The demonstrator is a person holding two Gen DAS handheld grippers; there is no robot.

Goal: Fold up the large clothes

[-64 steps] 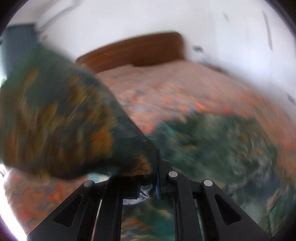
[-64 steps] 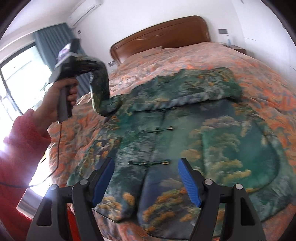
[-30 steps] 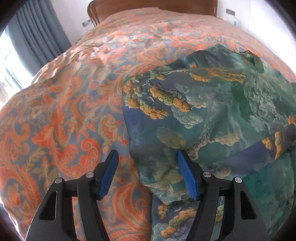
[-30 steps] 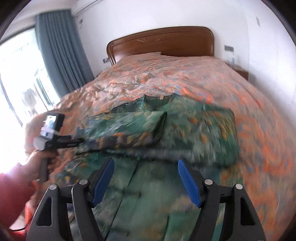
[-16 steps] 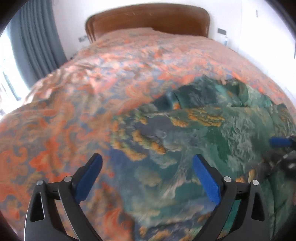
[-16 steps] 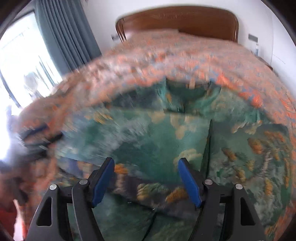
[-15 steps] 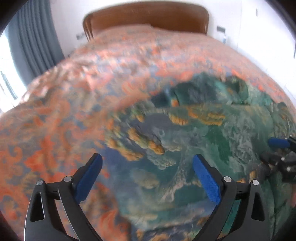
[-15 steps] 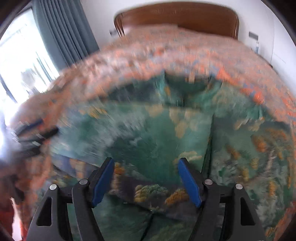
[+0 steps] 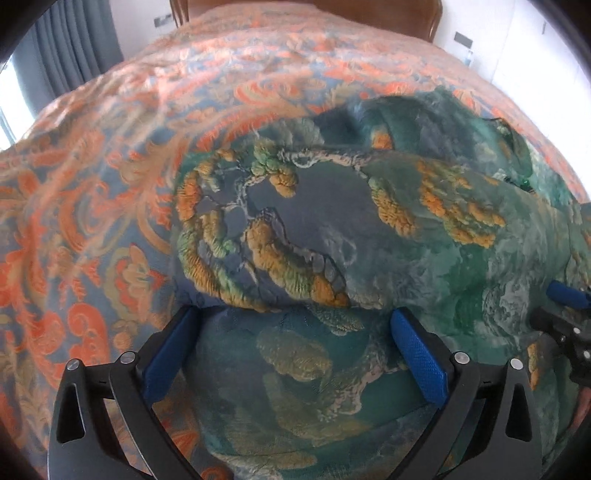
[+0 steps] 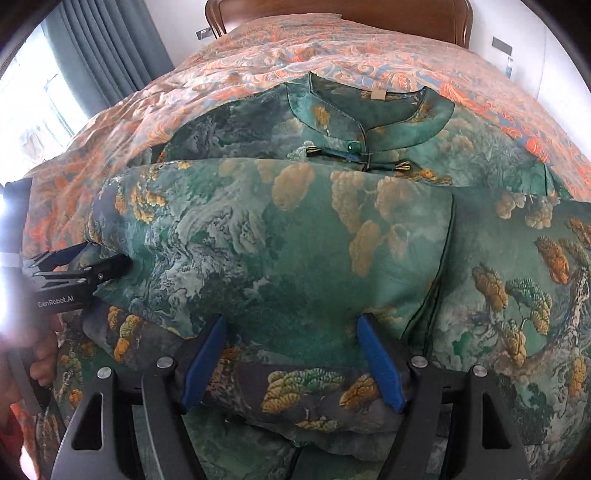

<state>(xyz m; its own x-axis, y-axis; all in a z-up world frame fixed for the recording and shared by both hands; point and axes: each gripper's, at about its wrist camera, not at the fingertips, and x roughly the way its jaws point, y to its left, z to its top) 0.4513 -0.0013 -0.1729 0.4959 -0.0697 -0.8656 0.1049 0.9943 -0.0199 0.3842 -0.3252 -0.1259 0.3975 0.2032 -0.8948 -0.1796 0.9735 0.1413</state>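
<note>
Item, garment: green jacket with a pine-and-cloud print in gold and teal, lying flat on the bed, front side up, its stand collar toward the headboard and fastened by a frog closure with a green bead; both sleeves lie folded across the chest, the upper one running crosswise with its dark-piped cuff edge ending right of centre. Item, my left gripper: jaws spread wide, blue pads resting low on either side of a puffed fold of the jacket near its left edge, nothing pinched between them that I can see; from my right wrist view it shows at the far left as a black body lettered "GenRobot.AI", tips touching or just beside the sleeve's left end, a hand wrapped round its handle. Item, my right gripper: jaws likewise apart, pads straddling the lower edge of the folded sleeve, cloth lying between them but not clamped; seen from the left wrist view it sits at the right rim, partly cut off. Item, surroundings: orange and blue paisley bedspread beneath the jacket; brown wooden headboard; grey-blue curtains beside a bright window at left; white wall with a switch plate at right.
</note>
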